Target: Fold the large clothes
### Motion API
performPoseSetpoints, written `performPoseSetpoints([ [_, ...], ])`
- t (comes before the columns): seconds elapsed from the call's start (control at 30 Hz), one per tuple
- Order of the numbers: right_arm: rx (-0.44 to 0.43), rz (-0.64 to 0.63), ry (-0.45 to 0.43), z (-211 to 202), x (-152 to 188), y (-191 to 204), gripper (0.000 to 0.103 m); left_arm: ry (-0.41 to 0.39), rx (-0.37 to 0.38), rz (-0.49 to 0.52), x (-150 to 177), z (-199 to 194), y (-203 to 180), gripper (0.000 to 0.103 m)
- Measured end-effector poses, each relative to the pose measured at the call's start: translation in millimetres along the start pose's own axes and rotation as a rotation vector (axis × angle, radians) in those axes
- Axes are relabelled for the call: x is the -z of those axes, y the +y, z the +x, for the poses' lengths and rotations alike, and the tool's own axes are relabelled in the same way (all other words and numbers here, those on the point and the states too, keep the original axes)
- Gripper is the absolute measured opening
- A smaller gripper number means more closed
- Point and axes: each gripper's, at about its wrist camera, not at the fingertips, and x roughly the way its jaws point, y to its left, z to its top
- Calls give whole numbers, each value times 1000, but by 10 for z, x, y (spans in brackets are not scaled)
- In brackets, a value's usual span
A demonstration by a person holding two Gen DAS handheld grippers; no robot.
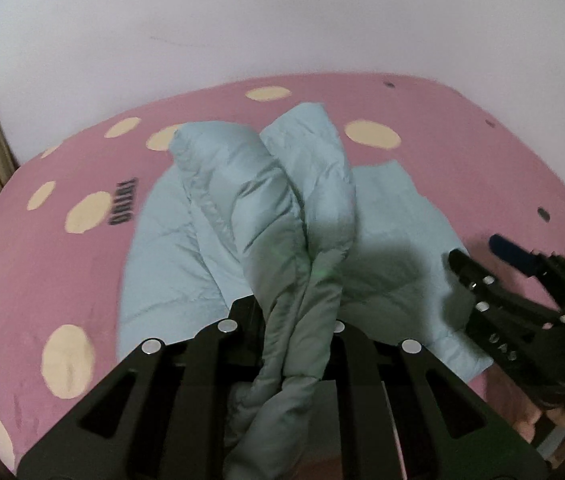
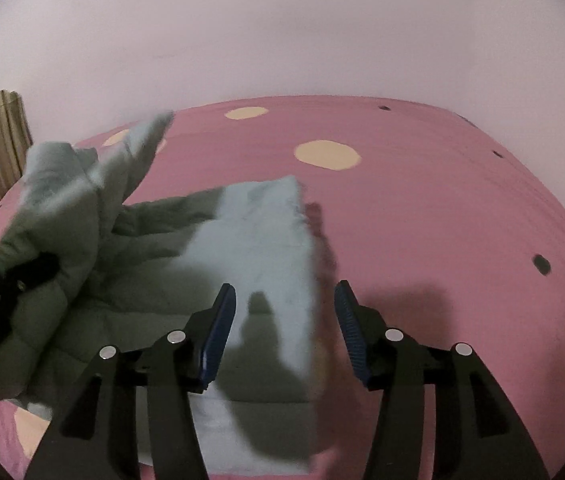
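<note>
My right gripper (image 2: pixel 284 320) has its jaws apart, blue ribbed pads (image 2: pixel 218 336) facing each other with nothing pinched between them. Below and ahead of the gap lies the pale blue quilted jacket (image 2: pixel 254 236), its straight edge running just inside my right-hand finger. Off to the left of my tongs a bunched part of it is lifted, held up by the left gripper (image 2: pixel 14 280). Everything rests on a pink bedsheet (image 2: pixel 442 208) with cream spots.
</note>
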Motion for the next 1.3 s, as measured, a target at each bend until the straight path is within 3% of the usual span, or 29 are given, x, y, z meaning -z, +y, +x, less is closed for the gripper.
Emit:
performPoseSetpoints([
  [0.23, 28, 59, 39, 80, 123, -430, 52, 46, -8, 65, 132, 356, -441, 10],
  [0.43, 34, 88, 57, 154, 156, -630, 52, 8, -52, 99, 287, 410, -715, 11],
  [0.53, 35, 106, 56, 149, 159, -703, 52, -10, -55, 94, 308, 332, -779, 20],
  [0.6, 34, 116, 54, 129, 161, -738, 52, -10, -38, 85, 305, 256, -801, 38],
  [0.7, 36, 116, 46, 96, 144, -743, 52, -43, -4, 77, 297, 46, -850, 51],
  [0.87, 37, 111, 39, 38, 126, -722, 52, -128, 15, 97, 281, -379, -885, 58],
  [1.03, 31, 94, 27, -51, 111, -648, 52, -165, -10, 55, 287, -688, -655, 60],
  [1.3, -12, 26, 5, -182, 27, -263, 59, -176, -160, -98, 412, -761, 244, 65],
])
